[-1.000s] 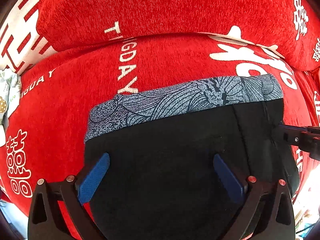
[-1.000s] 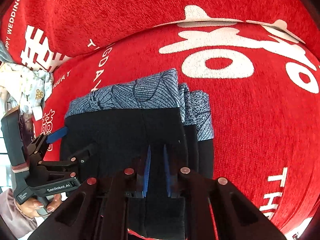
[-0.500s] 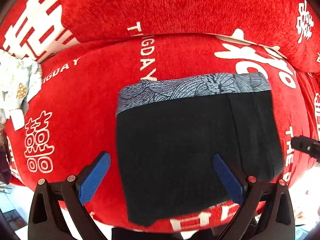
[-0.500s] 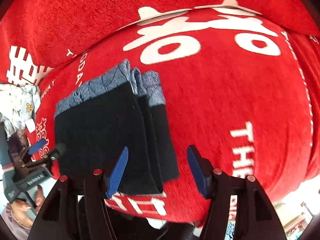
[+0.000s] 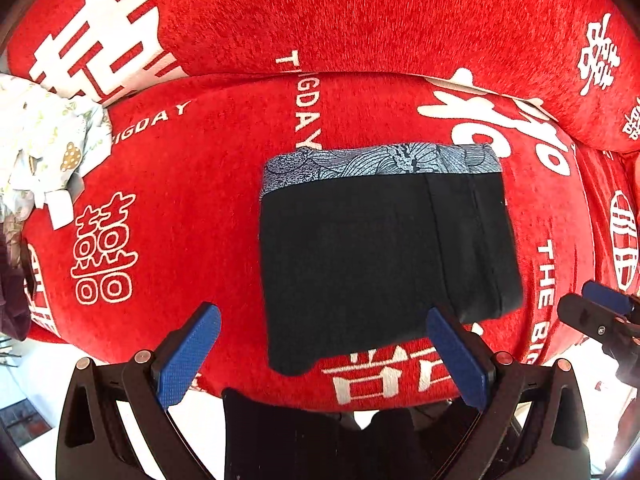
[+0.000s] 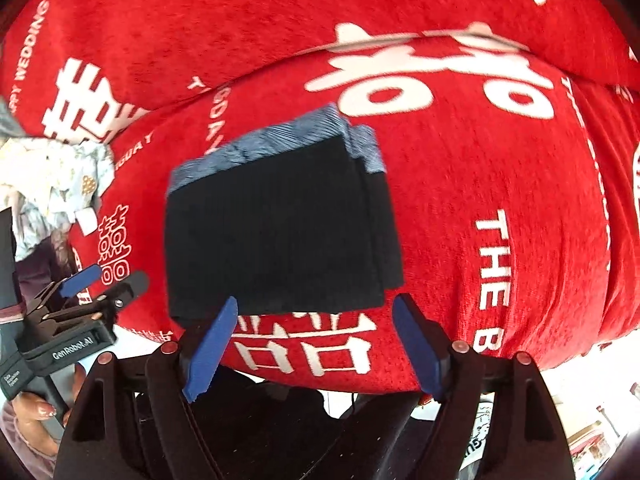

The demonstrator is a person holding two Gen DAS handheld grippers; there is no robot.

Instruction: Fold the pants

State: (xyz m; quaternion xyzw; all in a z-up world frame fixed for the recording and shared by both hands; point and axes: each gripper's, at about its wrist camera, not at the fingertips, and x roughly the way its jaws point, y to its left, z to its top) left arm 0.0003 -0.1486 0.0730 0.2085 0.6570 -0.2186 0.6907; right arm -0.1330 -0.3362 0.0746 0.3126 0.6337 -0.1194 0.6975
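**A:** Starting with the left wrist view: what is showing there?

**B:** The left tool (image 5: 320, 356) is standing wide, its blue pads spread with nothing between them. Above it, in the middle of the frame, the black folded pants with a grey-blue patterned waistband (image 5: 384, 248) are lying flat on the red plush sofa cushion with white lettering (image 5: 192, 184). The waistband edge is facing the top of the frame. At the right edge the tip of the right tool (image 5: 600, 312) is peeking in, clear of the fabric. A pale floral cloth bundle (image 5: 44, 140) is sitting at the left edge, well apart from the pants.

**A:** And the right wrist view?

**B:** The right tool (image 6: 316, 344) has just been opening and is now gaping wide and empty; the pants (image 6: 276, 232) are lying above it, left of centre, no longer between the pads. Stacked layers are showing along the pants' right side. At the lower left the left tool (image 6: 100, 284) is hanging beside the pants, not touching, with a hand (image 6: 32, 420) gripping its handle.

**A:** So how far along is the folding?

**B:** I am judging it essentially done: a compact rectangle, released by both tools. At most a little squaring of the offset layers is remaining.
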